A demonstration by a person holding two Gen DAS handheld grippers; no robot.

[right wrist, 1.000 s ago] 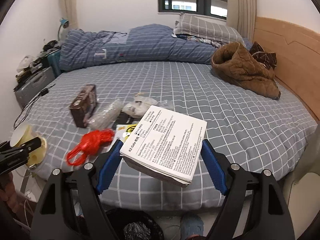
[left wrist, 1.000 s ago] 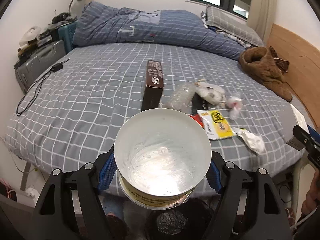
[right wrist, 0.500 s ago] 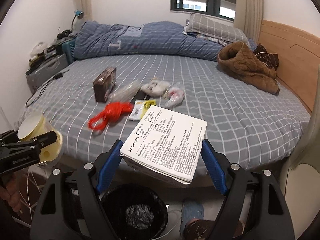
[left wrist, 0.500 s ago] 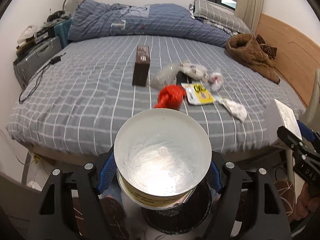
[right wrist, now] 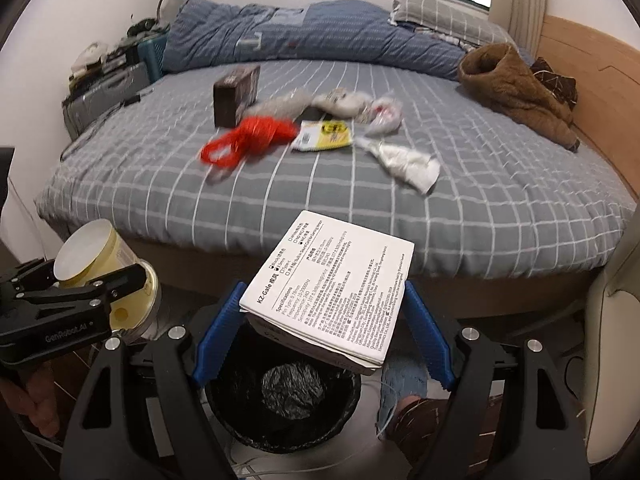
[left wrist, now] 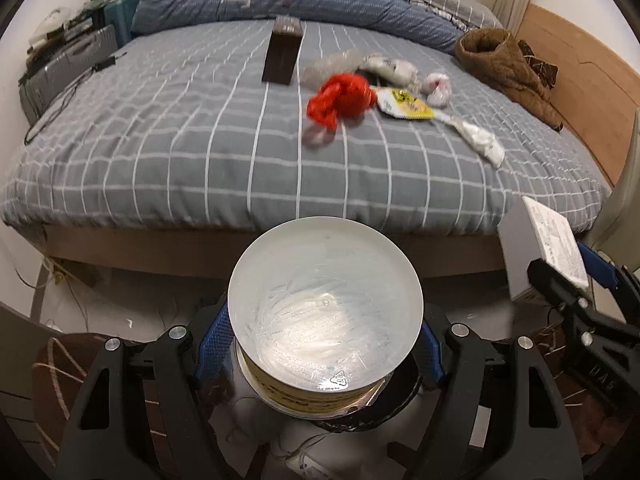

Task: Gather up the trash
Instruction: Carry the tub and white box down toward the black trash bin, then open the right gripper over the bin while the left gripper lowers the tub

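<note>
My left gripper (left wrist: 325, 344) is shut on a white and yellow plastic cup (left wrist: 325, 312), held over the floor in front of the bed; the cup also shows in the right wrist view (right wrist: 100, 256). My right gripper (right wrist: 324, 316) is shut on a white printed box (right wrist: 328, 284), just above the black-lined trash bin (right wrist: 280, 392). The box also shows at the right in the left wrist view (left wrist: 548, 248). On the bed (right wrist: 500, 200) lie a red bag (right wrist: 252, 136), a yellow packet (right wrist: 326, 136), white wrappers (right wrist: 404, 160) and a brown box (right wrist: 236, 94).
A brown coat (right wrist: 516, 88) lies at the bed's right by the wooden headboard (right wrist: 592, 64). A blue duvet (right wrist: 312, 36) is bunched at the far side. A suitcase (right wrist: 104, 96) and clutter stand left. A foot (right wrist: 416, 420) is beside the bin.
Both grippers have pulled back from the bed and dropped lower, still holding the cup and the box. The trash bin now sits closer under the right gripper.
</note>
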